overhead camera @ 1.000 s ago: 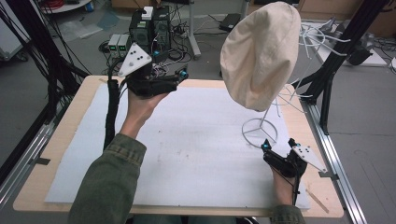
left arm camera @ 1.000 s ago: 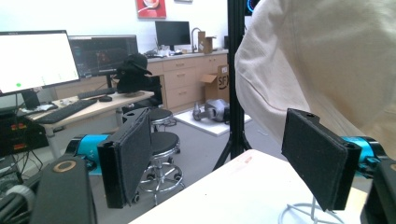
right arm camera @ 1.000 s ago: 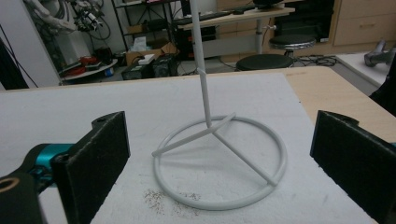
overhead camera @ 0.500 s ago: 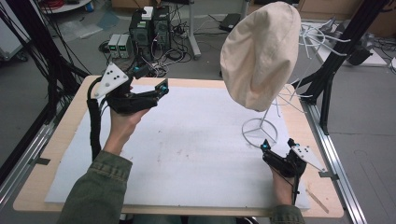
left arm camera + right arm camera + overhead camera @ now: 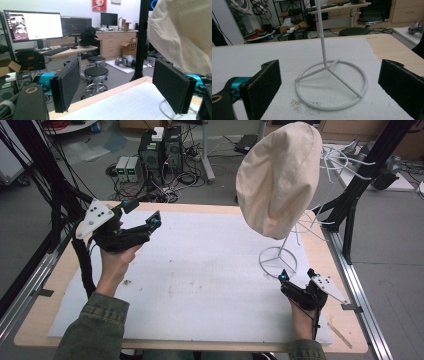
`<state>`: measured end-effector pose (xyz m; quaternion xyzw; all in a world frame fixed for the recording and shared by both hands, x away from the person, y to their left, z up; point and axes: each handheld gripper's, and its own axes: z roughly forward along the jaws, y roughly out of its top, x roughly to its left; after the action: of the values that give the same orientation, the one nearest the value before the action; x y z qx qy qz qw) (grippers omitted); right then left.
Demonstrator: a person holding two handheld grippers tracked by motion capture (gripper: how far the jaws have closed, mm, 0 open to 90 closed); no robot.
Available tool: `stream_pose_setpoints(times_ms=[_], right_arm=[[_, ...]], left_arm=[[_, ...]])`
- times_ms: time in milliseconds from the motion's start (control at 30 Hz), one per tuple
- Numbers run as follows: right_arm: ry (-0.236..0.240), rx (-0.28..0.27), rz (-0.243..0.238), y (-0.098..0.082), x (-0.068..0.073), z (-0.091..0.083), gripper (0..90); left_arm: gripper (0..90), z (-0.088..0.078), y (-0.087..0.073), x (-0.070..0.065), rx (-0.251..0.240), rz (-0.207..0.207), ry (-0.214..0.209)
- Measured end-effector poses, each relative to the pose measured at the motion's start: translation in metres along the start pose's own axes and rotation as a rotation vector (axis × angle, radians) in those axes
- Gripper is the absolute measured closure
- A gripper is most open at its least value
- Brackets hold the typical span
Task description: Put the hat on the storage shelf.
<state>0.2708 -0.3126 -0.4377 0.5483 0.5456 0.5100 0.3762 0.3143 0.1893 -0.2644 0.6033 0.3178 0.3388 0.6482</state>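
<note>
The left gripper [image 5: 141,213] has drawn leftward; both grippers gape empty near one hat [image 5: 278,177] on one stand [image 5: 278,261].

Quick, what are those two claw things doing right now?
Left gripper: jaws open, holding nothing.
Right gripper: jaws open, holding nothing, facing the stand's ring base.

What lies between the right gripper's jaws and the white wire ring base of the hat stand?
Bare white table cover with a few dark specks lies between the right gripper and the ring base in the right gripper view.
</note>
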Motion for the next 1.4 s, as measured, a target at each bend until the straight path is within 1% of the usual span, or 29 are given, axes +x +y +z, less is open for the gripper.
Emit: stream_pose_setpoints(times_ms=[100,400,500,667,733,833,967,1067,1133,1233,1300,1400], right_arm=[[0.0,0.002,-0.004,0.0,0.0,0.0,3.7],[0.002,0.01,-0.003,-0.001,0.002,0.0,3.7],[0.002,0.008,-0.007,-0.001,0.002,0.0,3.7],[0.0,0.008,-0.001,-0.002,0.002,0.0,3.7],[0.001,0.008,0.0,-0.002,0.002,0.0,3.7],[0.002,0.012,-0.004,-0.002,0.002,-0.001,3.8],[0.001,0.012,-0.001,-0.002,0.002,-0.001,3.7],[0.008,0.016,0.004,-0.002,0.002,-0.001,3.8],[0.01,0.016,-0.003,-0.003,0.003,0.0,3.8],[0.011,0.019,-0.003,-0.003,0.003,-0.001,3.8],[0.011,0.018,-0.001,-0.003,0.003,0.0,3.7],[0.012,0.023,-0.001,-0.003,0.003,0.0,3.7]], left_arm=[[22.4,-0.007,-0.004,0.005,0.004,-0.004,0.016],[22.0,-0.027,-0.018,0.017,0.001,-0.026,0.083],[22.0,-0.034,-0.023,0.02,0.007,-0.026,0.104],[22.0,-0.045,-0.033,0.027,0.025,-0.043,0.131],[21.9,-0.05,-0.039,0.029,0.034,-0.047,0.136],[21.7,-0.058,-0.047,0.03,0.033,-0.055,0.149],[21.6,-0.067,-0.058,0.034,0.038,-0.07,0.174],[21.7,-0.073,-0.066,0.038,0.057,-0.088,0.189],[21.7,-0.077,-0.071,0.039,0.062,-0.094,0.198],[21.7,-0.083,-0.079,0.04,0.077,-0.098,0.21],[21.6,-0.086,-0.084,0.042,0.076,-0.097,0.219],[21.6,-0.091,-0.091,0.044,0.095,-0.106,0.233]])
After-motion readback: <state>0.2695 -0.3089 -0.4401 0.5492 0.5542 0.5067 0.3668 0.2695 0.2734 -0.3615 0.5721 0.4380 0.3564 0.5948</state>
